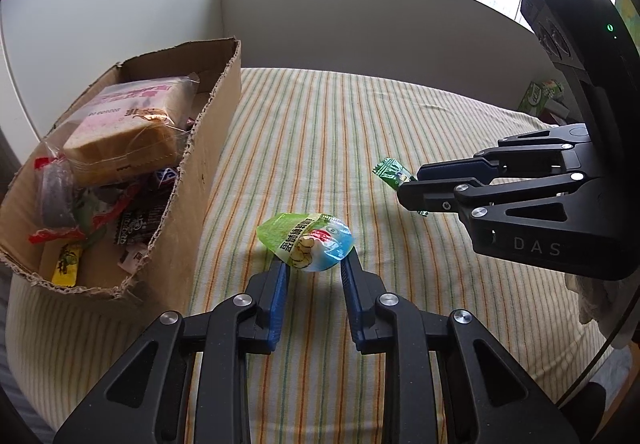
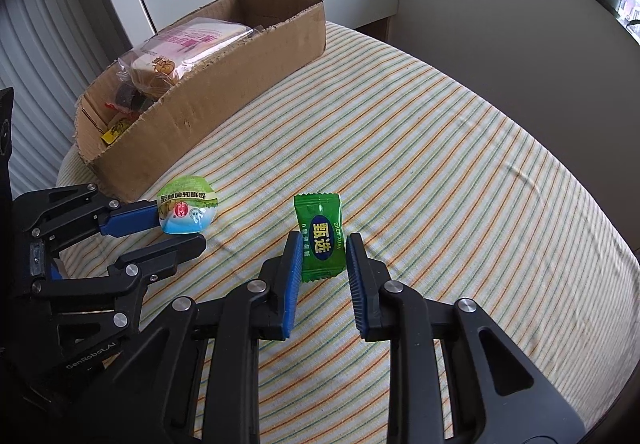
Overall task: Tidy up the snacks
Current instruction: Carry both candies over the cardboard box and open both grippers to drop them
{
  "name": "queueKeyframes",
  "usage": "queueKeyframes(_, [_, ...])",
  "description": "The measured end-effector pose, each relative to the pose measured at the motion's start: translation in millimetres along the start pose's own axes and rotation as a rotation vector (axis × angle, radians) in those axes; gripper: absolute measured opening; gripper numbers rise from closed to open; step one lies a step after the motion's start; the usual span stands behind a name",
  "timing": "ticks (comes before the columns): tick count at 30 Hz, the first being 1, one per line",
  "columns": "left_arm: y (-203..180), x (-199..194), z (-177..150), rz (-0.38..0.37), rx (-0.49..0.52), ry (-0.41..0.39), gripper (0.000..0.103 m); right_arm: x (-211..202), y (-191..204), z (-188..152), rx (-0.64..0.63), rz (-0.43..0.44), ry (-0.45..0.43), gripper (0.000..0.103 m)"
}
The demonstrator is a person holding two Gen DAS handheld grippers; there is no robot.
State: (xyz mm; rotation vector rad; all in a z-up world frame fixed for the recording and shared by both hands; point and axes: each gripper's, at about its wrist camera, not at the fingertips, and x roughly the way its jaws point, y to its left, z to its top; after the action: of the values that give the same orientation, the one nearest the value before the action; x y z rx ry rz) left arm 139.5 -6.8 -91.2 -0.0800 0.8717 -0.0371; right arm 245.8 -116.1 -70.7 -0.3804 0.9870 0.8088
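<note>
Your left gripper [image 1: 314, 264] is clamped on the round green-and-white snack pouch [image 1: 307, 241]; your right gripper [image 2: 323, 253] seems to pinch the green candy [image 2: 320, 234], though contact is hard to judge; the cardboard box [image 1: 208, 172] of snacks stands just beyond on the striped cloth [image 1: 360, 124].

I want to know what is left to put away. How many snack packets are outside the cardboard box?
2. The round green-and-white packet sits between the left gripper's fingers; the green candy sits between the right gripper's fingers. Both are beside the cardboard box. Others may lie out of view.
</note>
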Motion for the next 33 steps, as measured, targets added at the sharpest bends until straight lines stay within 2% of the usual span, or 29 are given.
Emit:
queueKeyframes(10, [17,-41,6,-0.026,-0.022,-0.062,0.024,-41,20,9,-0.011,-0.003,-0.047,0.023])
queueKeyframes(15, [31,-57,9,-0.016,-0.029,-0.092,0.024,-59,40,21,-0.033,0.006,-0.07,0.023])
queueKeyframes(24, [69,-78,8,0.031,-0.062,-0.133,0.024,-56,82,51,-0.083,0.022,-0.077,0.023])
queueKeyframes(33, [115,-79,11,0.077,-0.111,-0.138,0.024,-36,113,76,-0.118,0.031,-0.053,0.023])
